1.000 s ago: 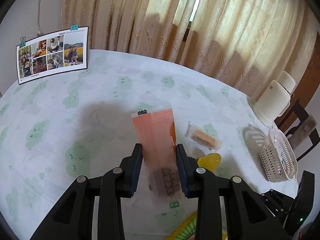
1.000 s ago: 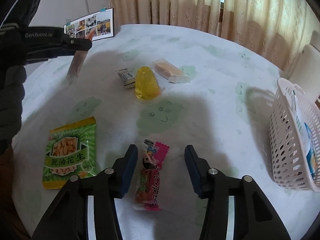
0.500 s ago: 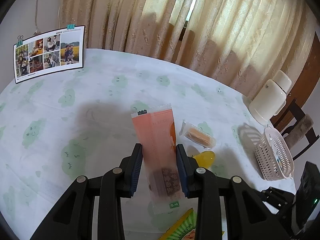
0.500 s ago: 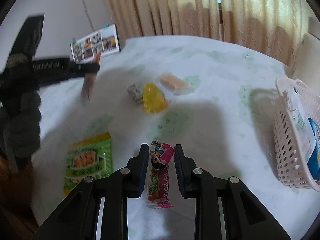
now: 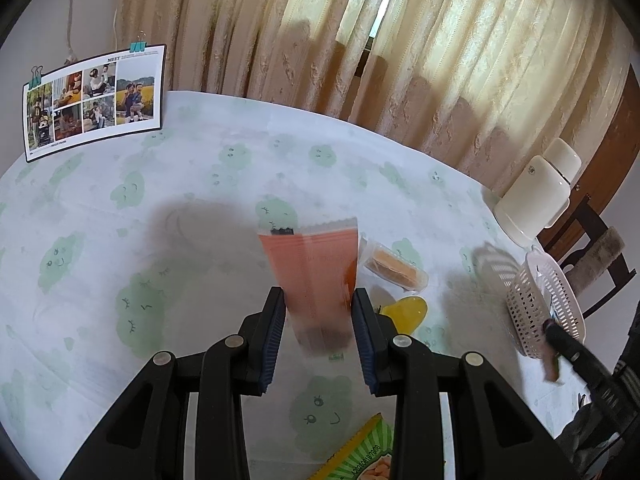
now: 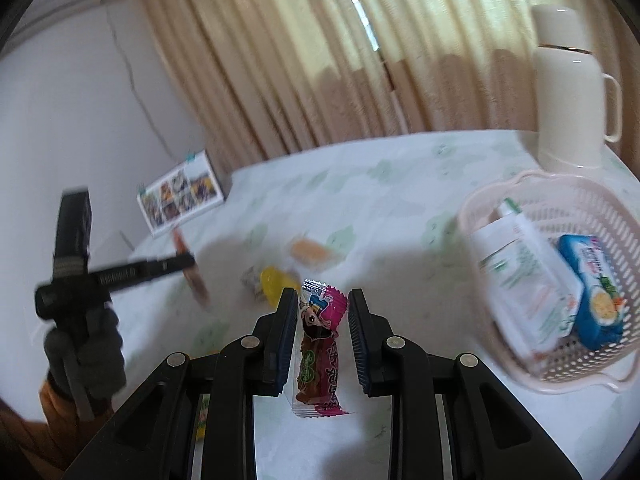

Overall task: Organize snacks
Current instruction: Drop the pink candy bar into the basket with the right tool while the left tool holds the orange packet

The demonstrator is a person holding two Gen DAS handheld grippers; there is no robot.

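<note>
My left gripper (image 5: 319, 312) is shut on a long orange snack packet (image 5: 314, 268) and holds it above the table. My right gripper (image 6: 323, 322) is shut on a pink candy wrapper (image 6: 319, 340), lifted off the table, left of the pink basket (image 6: 500, 192). The basket holds a white packet (image 6: 524, 280) and a blue packet (image 6: 592, 284). On the table lie a yellow jelly cup (image 5: 406, 309), a clear-wrapped orange biscuit (image 5: 394, 266) and a green peanut bag (image 5: 368, 456). The left gripper shows in the right wrist view (image 6: 188, 260).
A cream thermos (image 6: 568, 92) stands behind the basket near the table's far edge. A photo card (image 5: 94, 100) stands at the far left. Curtains hang behind the table. A small wrapped snack (image 6: 252, 284) lies beside the jelly cup.
My right gripper closed on the pink candy, lifted it and swung right toward the basket. My left gripper kept hold of the orange packet and rose slightly.
</note>
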